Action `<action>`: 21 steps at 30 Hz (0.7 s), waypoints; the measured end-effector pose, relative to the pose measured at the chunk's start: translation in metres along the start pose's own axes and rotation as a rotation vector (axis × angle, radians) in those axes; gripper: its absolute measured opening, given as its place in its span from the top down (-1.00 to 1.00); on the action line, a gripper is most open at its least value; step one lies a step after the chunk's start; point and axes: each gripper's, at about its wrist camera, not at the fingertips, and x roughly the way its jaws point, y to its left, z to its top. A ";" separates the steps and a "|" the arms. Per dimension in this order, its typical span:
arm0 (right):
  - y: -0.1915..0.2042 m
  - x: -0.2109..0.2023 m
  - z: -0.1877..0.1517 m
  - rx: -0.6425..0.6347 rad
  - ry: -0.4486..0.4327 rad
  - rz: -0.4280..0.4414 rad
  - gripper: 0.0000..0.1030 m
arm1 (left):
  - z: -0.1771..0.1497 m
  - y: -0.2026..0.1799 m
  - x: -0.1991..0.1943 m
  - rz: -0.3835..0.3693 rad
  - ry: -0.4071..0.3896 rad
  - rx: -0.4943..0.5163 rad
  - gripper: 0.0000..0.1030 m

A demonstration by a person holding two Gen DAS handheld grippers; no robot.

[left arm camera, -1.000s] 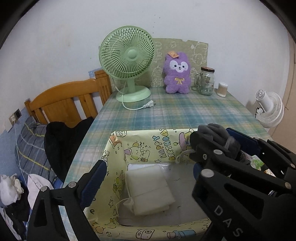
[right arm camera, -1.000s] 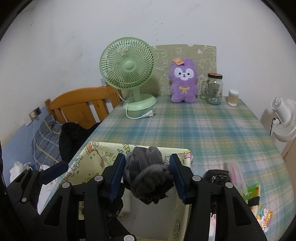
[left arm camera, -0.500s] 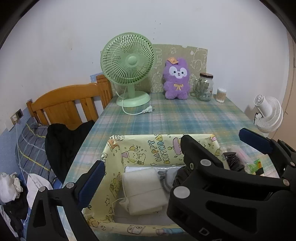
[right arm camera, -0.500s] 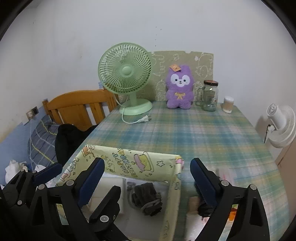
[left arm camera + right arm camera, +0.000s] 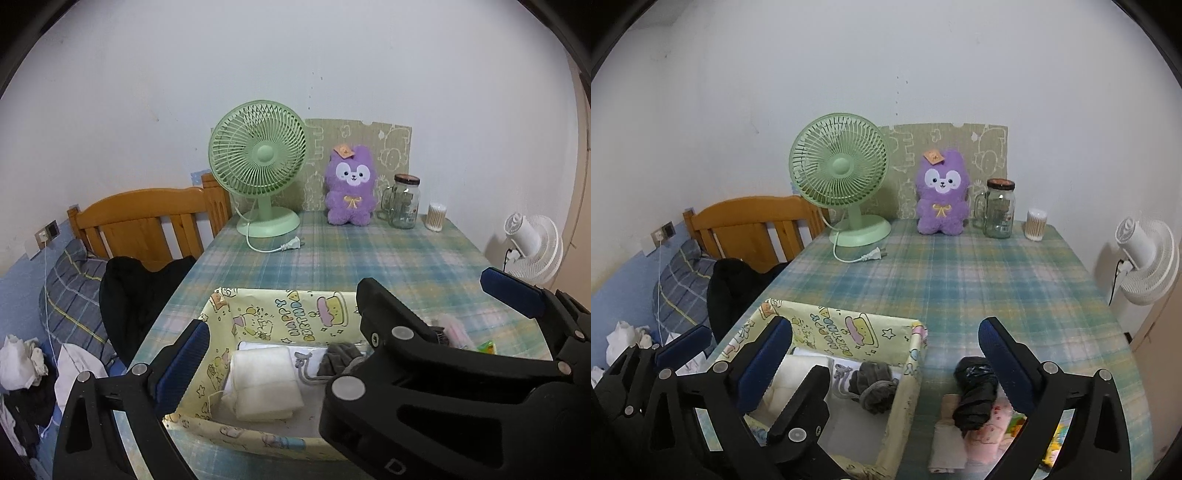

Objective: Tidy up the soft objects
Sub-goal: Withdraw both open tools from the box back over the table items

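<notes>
A rolled pair of grey gloves (image 5: 873,387) lies loose in the yellow cartoon-print box (image 5: 849,326), beside a folded white cloth (image 5: 262,384). My right gripper (image 5: 884,326) hovers above the box's right wall; its jaws are opening and hold nothing. On the table right of the box lie a black rolled bundle (image 5: 975,391), a beige cloth (image 5: 945,435) and a pink packet (image 5: 991,428). My left gripper (image 5: 295,328) hangs over the box's left side, open and empty. Its right finger is hidden behind the right gripper in its own view.
At the table's far end stand a green fan (image 5: 838,173), a purple plush (image 5: 942,195), a glass jar (image 5: 999,208) and a cotton-swab tub (image 5: 1036,223). A wooden bed frame (image 5: 753,225) and black garment (image 5: 738,288) are left; a white fan (image 5: 1145,258) is right.
The right gripper was shut on the grey gloves over the box; it opened wide and the gloves dropped into the box. Both grippers have lifted and drawn back a little.
</notes>
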 end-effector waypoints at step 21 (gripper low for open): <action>-0.040 -0.061 0.003 -0.013 -0.067 -0.052 -0.99 | 0.001 -0.047 -0.043 -0.036 -0.073 0.001 -1.00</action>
